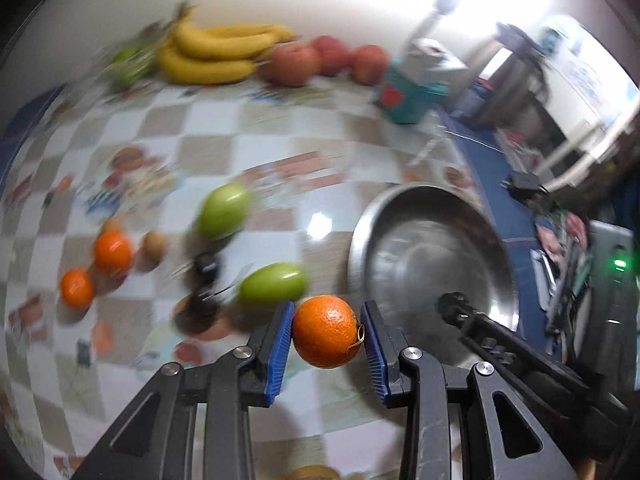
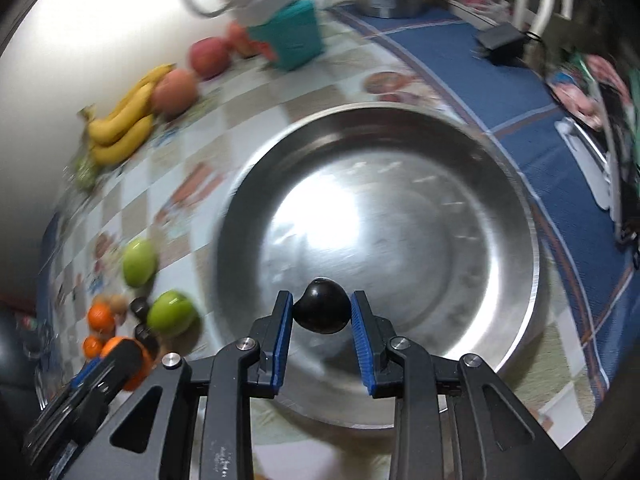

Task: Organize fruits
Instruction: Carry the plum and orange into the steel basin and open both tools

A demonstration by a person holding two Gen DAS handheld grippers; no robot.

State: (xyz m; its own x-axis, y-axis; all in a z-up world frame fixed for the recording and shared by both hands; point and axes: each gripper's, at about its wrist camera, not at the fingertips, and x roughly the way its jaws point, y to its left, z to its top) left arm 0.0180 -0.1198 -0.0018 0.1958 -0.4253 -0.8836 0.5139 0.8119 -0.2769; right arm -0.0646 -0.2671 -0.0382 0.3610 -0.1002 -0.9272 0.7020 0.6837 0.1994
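Note:
My left gripper (image 1: 326, 332) is shut on an orange (image 1: 326, 332), held above the checked tablecloth just left of the steel bowl (image 1: 472, 216). In the right wrist view my right gripper (image 2: 322, 314) is shut on a small dark round fruit (image 2: 322, 310), hanging over the near rim of the steel bowl (image 2: 520, 240), which holds nothing. The left gripper with its orange (image 2: 134, 364) shows at the lower left of that view. Two green fruits (image 1: 224, 210) (image 1: 274, 284), two more oranges (image 1: 113, 250) (image 1: 77, 288) and dark fruits (image 1: 206, 266) lie loose on the cloth.
Bananas (image 1: 216, 54) and red apples (image 1: 294, 64) line the far wall, with a teal box (image 1: 408, 98) beside them. A brown egg-like item (image 1: 154, 246) lies by the oranges. A blue cloth edge (image 2: 520, 128) and clutter (image 2: 600, 80) lie right of the bowl.

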